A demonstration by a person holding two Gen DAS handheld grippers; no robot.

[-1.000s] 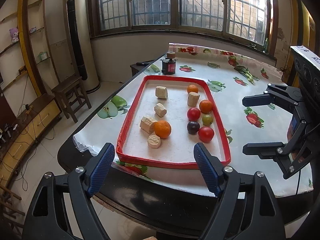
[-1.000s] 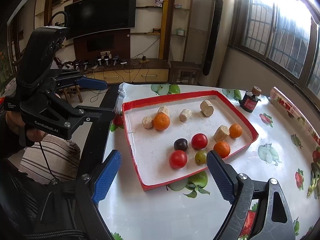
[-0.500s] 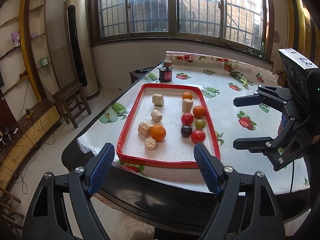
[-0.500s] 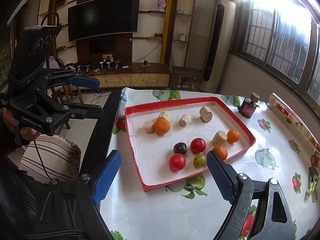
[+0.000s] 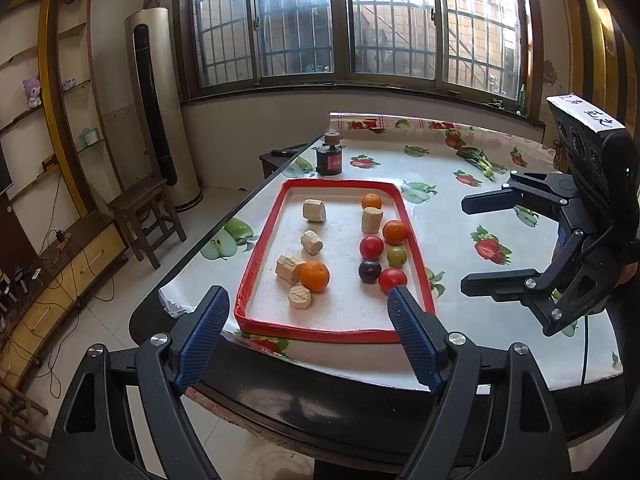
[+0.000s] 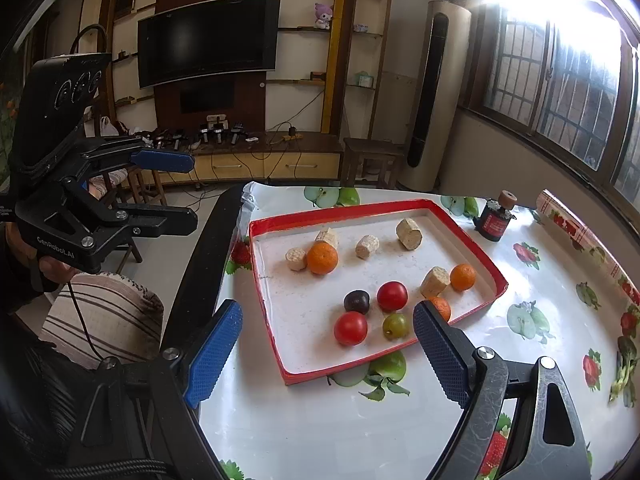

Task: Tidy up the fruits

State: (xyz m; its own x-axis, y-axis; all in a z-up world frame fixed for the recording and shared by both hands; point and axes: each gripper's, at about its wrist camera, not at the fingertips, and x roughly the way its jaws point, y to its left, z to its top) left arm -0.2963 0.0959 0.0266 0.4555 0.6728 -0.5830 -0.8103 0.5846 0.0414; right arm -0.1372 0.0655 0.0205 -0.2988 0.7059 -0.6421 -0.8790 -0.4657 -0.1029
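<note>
Fruits and cut chunks in the tray on the table, bottle just behind it.

Red tray, fruit-print tablecloth, seemingly purple plum

barred windows bright | TV wall | tower AC | wooden stool

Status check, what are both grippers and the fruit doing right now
Left gripper open, empty, off the table's near edge. Right gripper open, empty. Fruit and beige chunks mixed in red tray. Nothing blocking.
</note>
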